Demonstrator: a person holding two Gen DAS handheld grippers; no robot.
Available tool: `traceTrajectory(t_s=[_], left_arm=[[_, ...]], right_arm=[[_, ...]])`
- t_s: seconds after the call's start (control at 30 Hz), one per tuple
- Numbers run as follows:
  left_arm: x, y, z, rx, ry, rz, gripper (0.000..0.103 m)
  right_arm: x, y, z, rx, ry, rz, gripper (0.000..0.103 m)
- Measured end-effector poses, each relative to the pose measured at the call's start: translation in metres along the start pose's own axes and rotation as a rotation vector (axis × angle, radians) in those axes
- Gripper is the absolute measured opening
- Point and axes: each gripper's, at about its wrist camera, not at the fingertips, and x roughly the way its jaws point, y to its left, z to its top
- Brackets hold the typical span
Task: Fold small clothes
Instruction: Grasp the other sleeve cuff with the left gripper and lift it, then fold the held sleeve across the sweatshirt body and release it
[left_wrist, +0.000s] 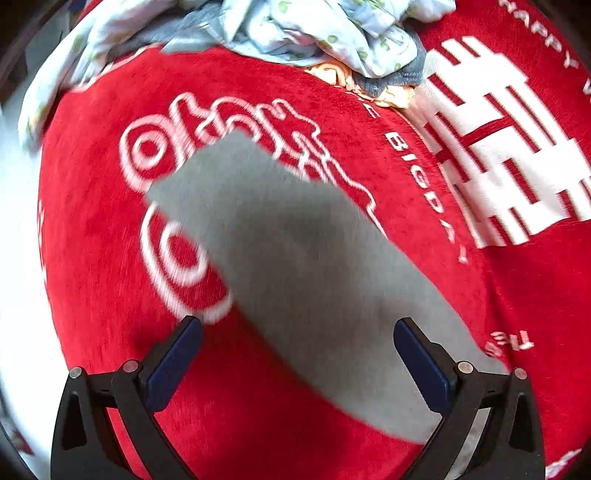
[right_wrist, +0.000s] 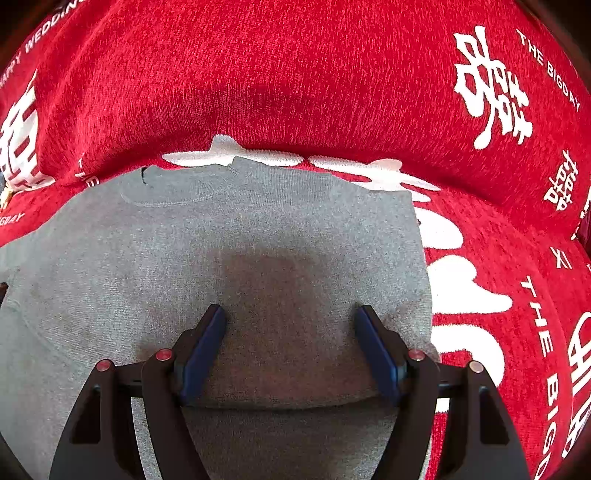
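a grey knit garment (right_wrist: 236, 240) is lying flat on a red cloth (right_wrist: 295, 74) printed with white characters and lettering such as "the big day". seen from the right wrist, the garment is showing a curved neckline seam near its far edge and a straight side edge on the right of the picture, with a folded layer crossing just below the fingertips. the right tongs (right_wrist: 290, 319) are standing apart over the middle of this garment, their blue pads (right_wrist: 201, 354) spread wide with only flat grey fabric showing between them; whether the tips are pressing into the fabric cannot be told, and nothing is being pinched. in the left wrist view, which is blurred, a long grey strip of the garment (left_wrist: 295, 266) is running diagonally across the red cloth (left_wrist: 103, 258). the left tongs (left_wrist: 297, 328) are also standing apart, hanging above the cloth with the strip passing between and beneath the pads, not gripped. at the far edge of that view, a heap of pale blue clothes with small green prints (left_wrist: 303, 33) is sitting on the red cloth, with a darker grey piece (left_wrist: 399, 79) and something yellowish (left_wrist: 334, 72) tucked under it.
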Motion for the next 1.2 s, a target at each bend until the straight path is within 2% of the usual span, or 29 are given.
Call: traceTrajectory(t_s=[0.1, 0.13, 0.17, 0.2, 0.23, 0.27, 0.3, 0.37, 0.5, 0.63, 0.73, 0.83, 1.03, 1.2], left_arm=[[0.009, -0.013, 0.012, 0.051, -0.043, 0.07, 0.103], [0.01, -0.019, 0.013, 0.064, -0.053, 0.068, 0.098], [0.008, -0.023, 0.013, 0.072, -0.067, 0.062, 0.083], [0.003, -0.025, 0.013, 0.085, -0.09, 0.066, 0.032], [0.003, -0.031, 0.014, 0.105, -0.059, 0.009, 0.012], [0.008, -0.036, 0.014, 0.099, -0.003, -0.068, 0.012], [0.007, -0.036, 0.014, 0.084, 0.002, -0.099, 0.012], [-0.007, -0.039, 0.01, 0.097, -0.051, -0.08, 0.012], [-0.042, -0.055, 0.0, 0.173, -0.133, -0.123, 0.011], [-0.08, -0.091, -0.016, 0.287, -0.201, -0.158, 0.011], [-0.1, -0.128, -0.036, 0.356, -0.204, -0.195, 0.01], [-0.118, -0.178, -0.073, 0.478, -0.2, -0.236, 0.01], [-0.147, -0.284, -0.183, 0.736, -0.139, -0.373, 0.01], [-0.139, -0.352, -0.277, 0.898, -0.05, -0.427, 0.01]], right_arm=[[0.0, 0.001, 0.0, -0.008, -0.003, -0.012, 0.076], [0.0, 0.001, -0.001, -0.01, -0.004, -0.014, 0.076], [0.0, 0.0, -0.001, -0.009, -0.004, -0.014, 0.076], [0.0, 0.0, -0.001, -0.01, -0.004, -0.013, 0.076], [0.0, 0.0, -0.001, -0.011, -0.004, -0.013, 0.076], [0.0, 0.0, -0.001, -0.011, -0.003, -0.012, 0.076], [0.0, 0.0, -0.001, -0.011, -0.001, -0.011, 0.076], [-0.002, 0.0, 0.001, -0.012, 0.008, -0.005, 0.076], [-0.015, 0.007, 0.006, -0.067, 0.013, 0.006, 0.076], [-0.035, 0.026, 0.009, -0.163, -0.039, 0.037, 0.076], [-0.036, 0.041, 0.008, -0.235, -0.042, 0.025, 0.076], [-0.039, 0.041, 0.006, -0.229, -0.045, 0.027, 0.076], [-0.055, 0.004, 0.013, -0.13, -0.07, 0.045, 0.076], [-0.061, -0.038, 0.014, -0.06, -0.08, 0.049, 0.076]])
